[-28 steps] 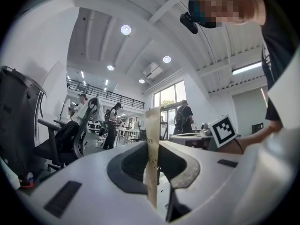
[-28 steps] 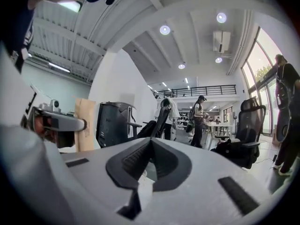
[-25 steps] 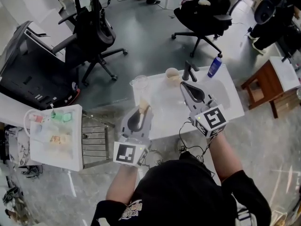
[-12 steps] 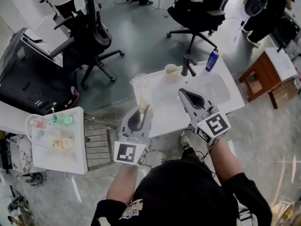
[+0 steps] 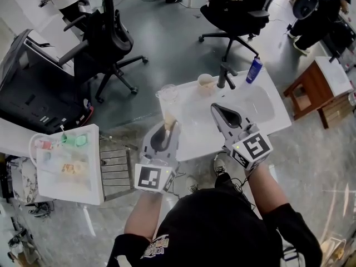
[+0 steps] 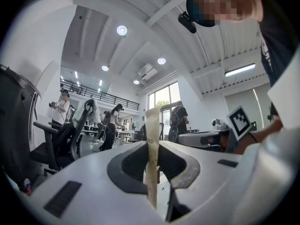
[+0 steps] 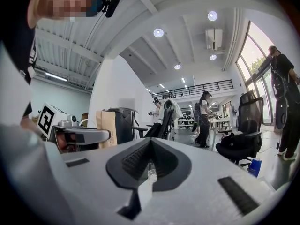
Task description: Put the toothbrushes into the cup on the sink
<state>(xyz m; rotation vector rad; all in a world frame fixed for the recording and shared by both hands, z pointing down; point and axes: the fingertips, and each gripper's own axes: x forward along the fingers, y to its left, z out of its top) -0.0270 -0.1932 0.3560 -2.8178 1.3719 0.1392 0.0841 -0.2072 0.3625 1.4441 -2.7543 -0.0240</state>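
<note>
Clamped in the left tool point(image 5: 167, 130), between both pads: a flat, cream-coloured toothbrush point(image 5: 169, 122). In the left gripper view, set on edge and reaching well out past the tips, with dark lettering on its side. Jaws drawn in on it, not fully together.

Just ahead of that tool's tip, near the far left corner of the white bench point(image 5: 194, 137): a clear cup point(image 5: 167, 93), upright, apart from the toothbrush's end. Ahead and to the right of the left tool: a beige cup point(image 5: 205, 84), also upright, just beside a dark faucet point(image 5: 225, 75). Further right of the faucet, at the bench's back edge: a blue bottle point(image 5: 254, 70).

To the right of the left tool, well apart from it: the right tool point(image 5: 215, 108), held level over the bench, jaws pressed together. Only a pale sliver in the slit below its pads, too small to tell. Ahead and to the right of its tip: the oval basin point(image 5: 253, 105).

Left of the left tool, off the bench: a white cart point(image 5: 67, 182) with small coloured items on top. Beyond the bench, on the grey floor point(image 5: 167, 43): black office chairs point(image 5: 111, 38). Far to the right of the right tool: a brown wooden stand point(image 5: 314, 96).
</note>
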